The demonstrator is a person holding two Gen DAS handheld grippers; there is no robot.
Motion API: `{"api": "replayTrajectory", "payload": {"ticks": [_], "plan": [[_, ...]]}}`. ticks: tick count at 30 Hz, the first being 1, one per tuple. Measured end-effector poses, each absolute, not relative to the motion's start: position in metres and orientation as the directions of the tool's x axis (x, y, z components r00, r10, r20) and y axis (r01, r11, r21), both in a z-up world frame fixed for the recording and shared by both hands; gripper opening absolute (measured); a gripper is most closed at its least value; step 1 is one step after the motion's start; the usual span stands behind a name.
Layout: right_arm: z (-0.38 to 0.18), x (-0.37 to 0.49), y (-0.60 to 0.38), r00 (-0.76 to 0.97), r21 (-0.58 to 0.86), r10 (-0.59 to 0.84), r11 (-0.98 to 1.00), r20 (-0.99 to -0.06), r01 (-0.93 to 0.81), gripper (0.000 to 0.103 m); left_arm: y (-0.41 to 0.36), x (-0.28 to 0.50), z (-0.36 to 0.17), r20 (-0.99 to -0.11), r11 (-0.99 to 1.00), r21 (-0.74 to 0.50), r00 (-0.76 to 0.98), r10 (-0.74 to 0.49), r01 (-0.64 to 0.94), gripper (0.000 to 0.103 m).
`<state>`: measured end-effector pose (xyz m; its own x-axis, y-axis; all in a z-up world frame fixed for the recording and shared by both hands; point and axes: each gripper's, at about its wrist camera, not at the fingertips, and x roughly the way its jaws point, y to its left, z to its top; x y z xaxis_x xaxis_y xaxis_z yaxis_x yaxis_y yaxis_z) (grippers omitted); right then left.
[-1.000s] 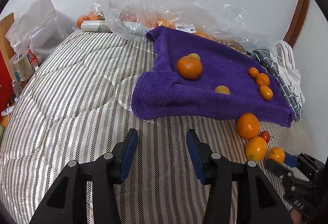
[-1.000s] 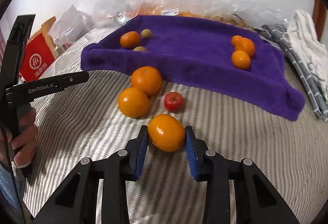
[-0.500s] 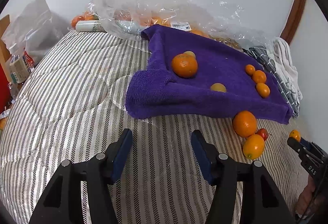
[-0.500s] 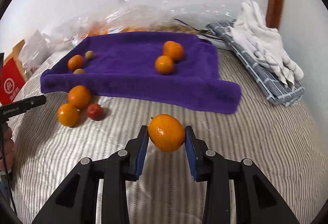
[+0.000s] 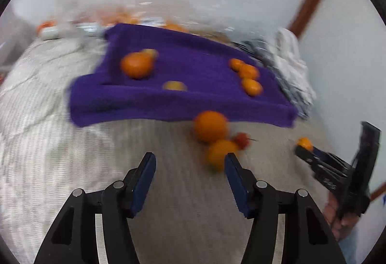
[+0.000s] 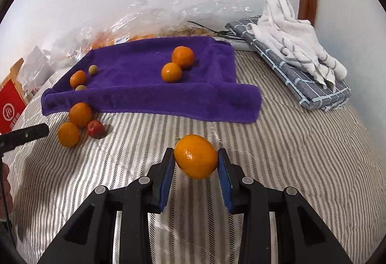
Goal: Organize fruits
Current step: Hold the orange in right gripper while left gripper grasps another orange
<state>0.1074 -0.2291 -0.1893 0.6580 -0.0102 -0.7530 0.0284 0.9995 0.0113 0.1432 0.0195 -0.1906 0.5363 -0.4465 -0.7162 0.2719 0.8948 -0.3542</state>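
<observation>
Fruit sorting is judged under way: an orange (image 6: 196, 156) is pinched in the right hand-held gripper (image 6: 196, 168) above the bed (image 6: 301, 167), near the purple towel (image 6: 144, 85), while the left hand-held gripper (image 5: 190, 177) is spread, presumably for the loose fruit beyond.

One orange (image 6: 196, 156) sits clamped between blue pads, two oranges (image 6: 80, 114) and a red fruit (image 6: 96, 129) at ten o'clock.

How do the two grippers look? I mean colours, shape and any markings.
Both the left gripper and the right gripper share one design: black angular plastic frames, silver round rivets at the joints, and flat blue pads on the fingers. No cables, markings or sleeves are legible.
</observation>
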Motion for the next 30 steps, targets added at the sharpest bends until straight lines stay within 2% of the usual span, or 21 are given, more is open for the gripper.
{"api": "replayTrajectory", "payload": {"ticks": [3,7,10,11,30], "plan": [[-0.189,0.102,-0.236,0.656,0.023,-0.004,0.999,-0.754,0.034,0.035,-0.002,0.145,-0.19,-0.729,0.894,-0.334,0.52,-0.446,0.299,0.056],[-0.188,0.096,-0.241,0.662,0.035,0.002,0.999,-0.75,0.036,0.035,-0.02,0.152,-0.197,-0.767,0.927,-0.244,0.528,-0.365,0.287,0.053],[-0.186,0.09,-0.241,0.672,0.058,0.022,0.998,-0.74,0.031,0.035,-0.025,0.152,-0.2,-0.761,0.928,-0.231,0.54,-0.359,0.291,0.041],[-0.186,0.088,-0.24,0.674,0.056,0.022,0.998,-0.738,0.029,0.035,-0.027,0.152,-0.201,-0.763,0.925,-0.231,0.534,-0.365,0.302,0.033],[-0.164,0.085,-0.215,0.687,0.017,0.019,1.0,-0.726,-0.01,0.035,0.019,0.129,-0.165,-0.723,0.934,-0.28,0.592,-0.356,0.22,0.032]]}}
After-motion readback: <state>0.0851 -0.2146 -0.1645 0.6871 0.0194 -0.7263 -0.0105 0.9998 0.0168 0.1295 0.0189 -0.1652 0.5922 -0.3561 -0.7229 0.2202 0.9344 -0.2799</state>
